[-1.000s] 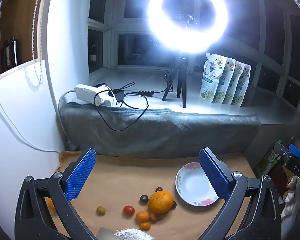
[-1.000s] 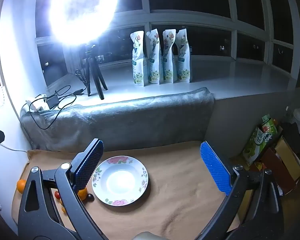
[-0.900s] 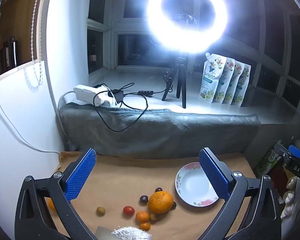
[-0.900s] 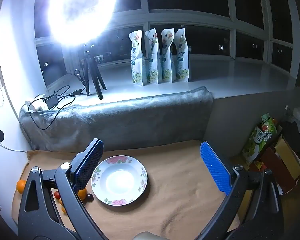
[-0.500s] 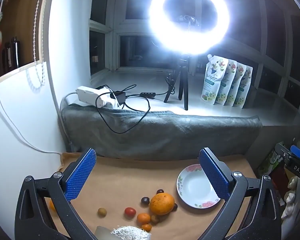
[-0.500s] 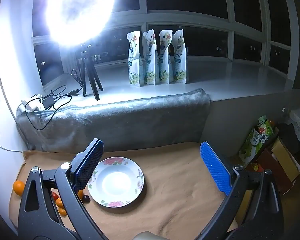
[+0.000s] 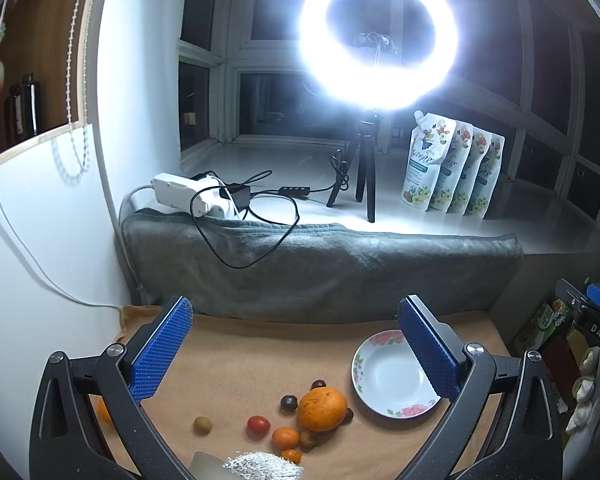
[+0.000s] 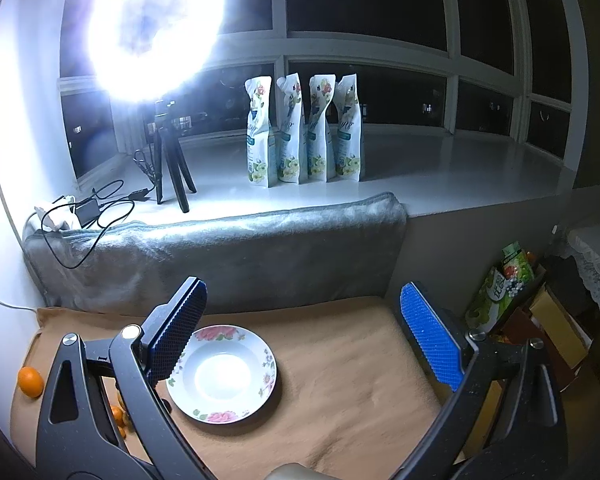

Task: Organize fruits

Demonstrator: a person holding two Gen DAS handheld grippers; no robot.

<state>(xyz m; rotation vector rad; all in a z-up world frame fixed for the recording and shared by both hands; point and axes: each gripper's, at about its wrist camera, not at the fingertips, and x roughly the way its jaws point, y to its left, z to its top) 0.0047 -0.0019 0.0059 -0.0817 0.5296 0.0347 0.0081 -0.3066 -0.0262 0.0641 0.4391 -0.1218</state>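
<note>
A white floral plate [image 7: 388,378] lies empty on the tan cloth [image 7: 240,360]; it also shows in the right wrist view [image 8: 224,376]. Left of it sit a large orange [image 7: 322,409], a red tomato [image 7: 258,424], a small orange fruit [image 7: 285,437], a dark round fruit [image 7: 289,402] and a brownish one [image 7: 202,425]. Another small orange [image 8: 30,381] lies at the cloth's far left. My left gripper [image 7: 296,344] is open and empty above the fruits. My right gripper [image 8: 302,336] is open and empty above the plate.
A grey rolled blanket [image 7: 320,264] lines the back of the cloth. Behind it a white sill holds a ring light on a tripod [image 7: 366,168], a power strip with cables [image 7: 188,196] and several pouches [image 8: 304,132]. Boxes and bags [image 8: 512,300] stand at the right.
Both grippers have drifted slightly, so the plate and fruits sit a little lower and more to the left in the right view. Both stay open and empty.
</note>
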